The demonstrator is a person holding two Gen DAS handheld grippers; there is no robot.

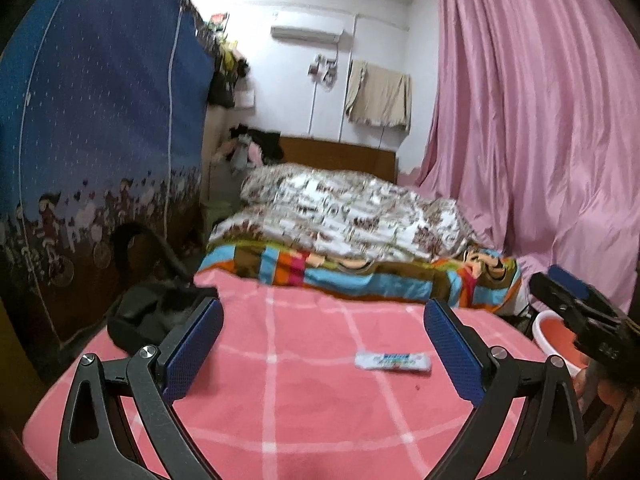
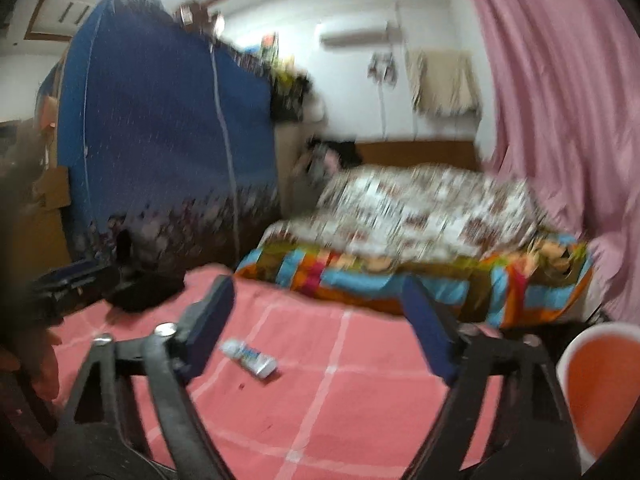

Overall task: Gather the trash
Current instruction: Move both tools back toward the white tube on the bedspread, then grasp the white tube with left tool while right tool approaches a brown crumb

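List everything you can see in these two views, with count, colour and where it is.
wrapper: one, white with blue print, lying on the pink bedsheet
bedsheet: one, pink with white checks, covering the near bed
bin: one, white rim and orange inside, right of the bed
bag: one, black, left edge of the bed
quilts: two, floral on top of a striped one, far end of the bed
curtain: one, pink, right
wardrobe: one, blue fabric, left
air conditioner: one, white, back wall
left gripper: black with blue pads, open
right gripper: black with blue pads, open, empty
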